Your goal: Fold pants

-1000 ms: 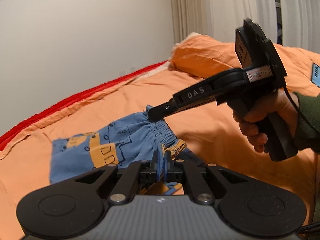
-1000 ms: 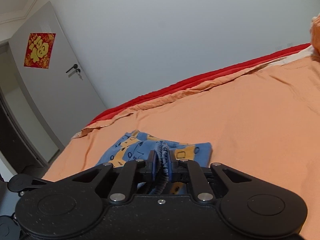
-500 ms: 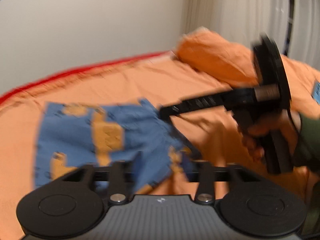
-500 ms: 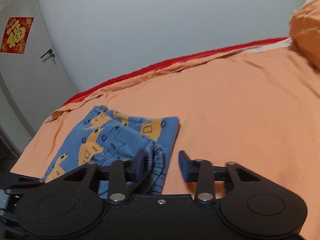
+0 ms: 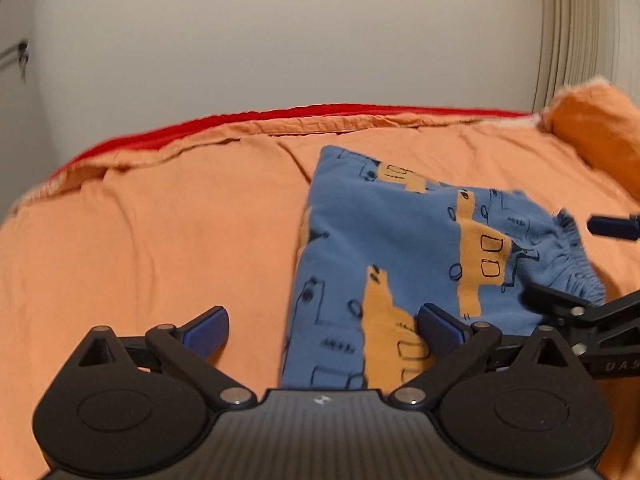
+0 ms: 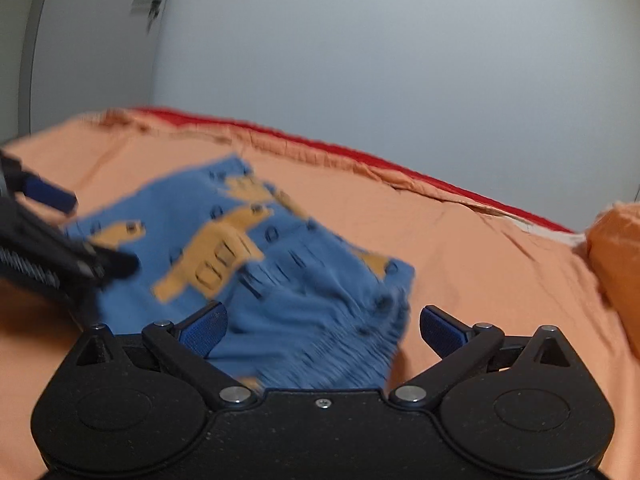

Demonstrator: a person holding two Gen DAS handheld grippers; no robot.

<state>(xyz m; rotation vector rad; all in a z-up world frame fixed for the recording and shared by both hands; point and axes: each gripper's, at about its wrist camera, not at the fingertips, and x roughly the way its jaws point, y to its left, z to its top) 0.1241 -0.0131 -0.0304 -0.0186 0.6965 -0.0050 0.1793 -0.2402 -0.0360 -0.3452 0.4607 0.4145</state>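
Blue pants (image 5: 400, 264) with orange vehicle prints lie folded on the orange bed sheet (image 5: 160, 240). Their gathered waistband (image 5: 576, 268) is at the right in the left wrist view. My left gripper (image 5: 324, 328) hangs over the pants' near left edge, its jaws opening wide and its pads off the cloth. In the right wrist view the blurred pants (image 6: 280, 272) sit below my right gripper (image 6: 322, 328), whose jaws are opening with the waistband between them, unpressed. Each gripper shows in the other's view: the right gripper (image 5: 564, 258) and the left gripper (image 6: 98, 234).
An orange pillow (image 5: 600, 140) lies at the far right of the bed. A red sheet edge (image 5: 280, 114) runs along the far side under a pale wall. A curtain (image 5: 580, 32) hangs at the right and a door (image 6: 80, 40) stands at the left.
Both grippers held the pants' waistband and have let go and spread wide. The pants have dropped flat onto the bed. Both grippers have rolled level and shifted sideways.
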